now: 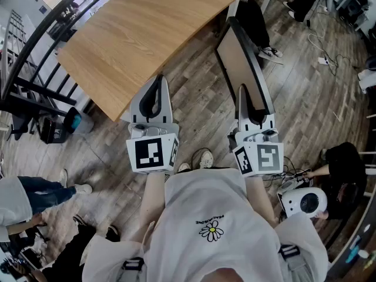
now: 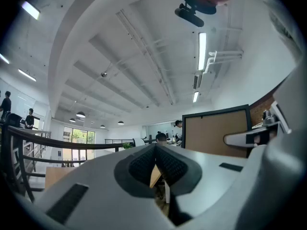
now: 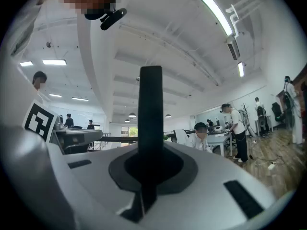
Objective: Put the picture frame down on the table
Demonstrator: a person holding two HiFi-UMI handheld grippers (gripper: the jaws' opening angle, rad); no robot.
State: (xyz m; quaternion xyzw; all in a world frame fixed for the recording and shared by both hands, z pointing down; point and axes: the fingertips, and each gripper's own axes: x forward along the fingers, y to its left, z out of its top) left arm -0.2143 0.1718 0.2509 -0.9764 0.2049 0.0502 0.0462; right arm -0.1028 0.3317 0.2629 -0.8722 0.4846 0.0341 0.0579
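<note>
White daisy-print shirt (image 1: 211, 231), foreground; right tool (image 1: 243, 96) clenched on near rim of black-edged, brown-backed rectangular picture frame (image 1: 238, 57), aloft beside light wooden worktop (image 1: 141, 34); left tool (image 1: 157, 87) closed, empty; frame likely stiff, light, tippy: steady far edge

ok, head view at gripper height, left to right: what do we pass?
Black item on the floor → left hand-held gripper → person's shoe → right hand-held gripper, clamped on the picture frame → white round device.
</note>
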